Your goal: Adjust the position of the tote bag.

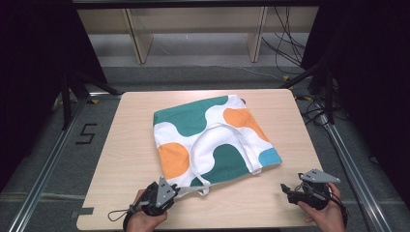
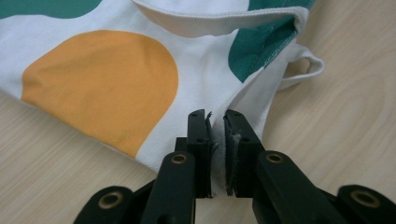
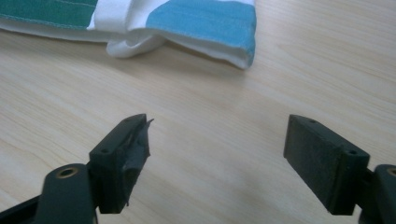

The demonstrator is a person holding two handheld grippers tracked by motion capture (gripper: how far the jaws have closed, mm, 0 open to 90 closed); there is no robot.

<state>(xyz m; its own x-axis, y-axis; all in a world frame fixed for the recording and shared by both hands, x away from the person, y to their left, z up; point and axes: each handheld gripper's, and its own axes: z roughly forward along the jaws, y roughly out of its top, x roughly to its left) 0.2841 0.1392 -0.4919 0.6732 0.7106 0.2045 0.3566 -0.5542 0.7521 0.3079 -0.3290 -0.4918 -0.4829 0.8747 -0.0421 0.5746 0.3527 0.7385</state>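
Pinching the white corner of the tote bag (image 2: 140, 79), the left gripper (image 2: 215, 122) has its jaws pressed together on a fold of fabric caught between the pads; the orange patch lies just ahead and to the left of them, a white handle loop (image 2: 306, 63) ahead to the right. The step in hand looks like securing the bag's near corner, likely for a fold or a lift. Next the right gripper (image 3: 217, 140), jaws spread wide over bare tabletop (image 3: 196, 93), would need to reach the blue corner (image 3: 205, 23), which lies ahead of its jaws and apart from them. In the high view the bag lies flat and skewed on the table, its long axis running from the far left down to the near right.
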